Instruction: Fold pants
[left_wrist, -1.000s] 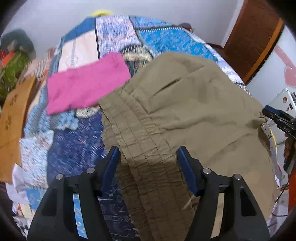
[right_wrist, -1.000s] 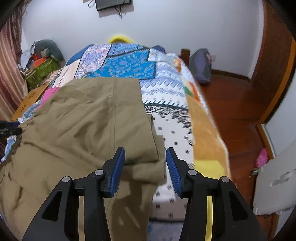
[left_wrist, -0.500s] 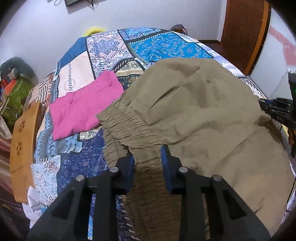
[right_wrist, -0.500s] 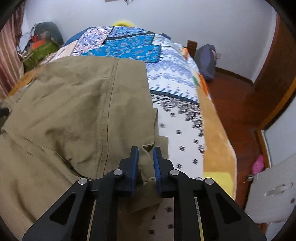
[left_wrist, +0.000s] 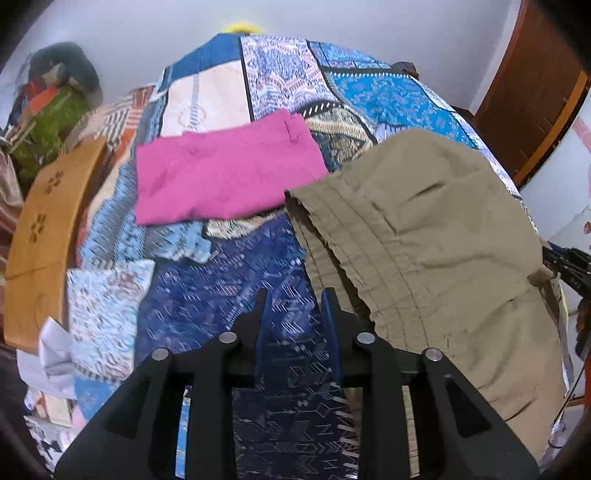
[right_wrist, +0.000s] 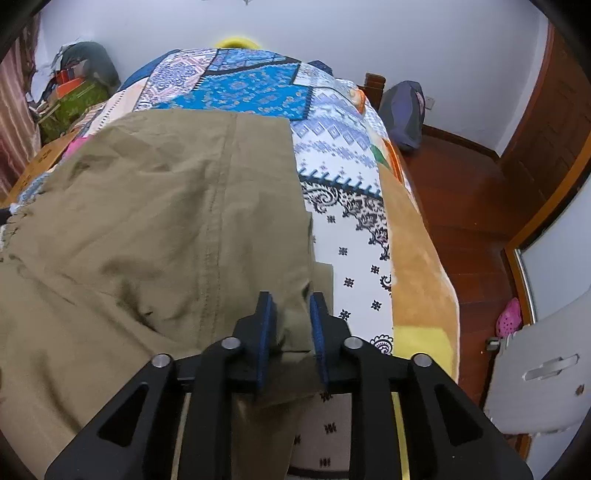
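Olive pants (left_wrist: 424, 240) lie folded on the patchwork bedspread (left_wrist: 229, 295), with their gathered waistband toward my left gripper (left_wrist: 294, 299). That gripper hovers just left of the waistband; its jaws are opening and only bedspread shows between them. In the right wrist view the pants (right_wrist: 166, 221) fill the left half. My right gripper (right_wrist: 290, 299) sits over their near right corner, jaws opening. The cloth edge lies loose between the blue pads (right_wrist: 265, 325), which are not pressing it. The right gripper's tip (left_wrist: 565, 262) peeks in at the left view's right edge.
A folded pink garment (left_wrist: 221, 177) lies on the bed beyond the waistband. A wooden board (left_wrist: 40, 236) and a heap of clothes (left_wrist: 48, 122) flank the bed's left side. To the right are the bed edge (right_wrist: 417, 258), red floor, a backpack (right_wrist: 402, 110) and a white panel (right_wrist: 535, 369).
Both grippers closed on the pants and have since let go. The left one has slid left off the waistband; the right one's jaws have widened around the corner.
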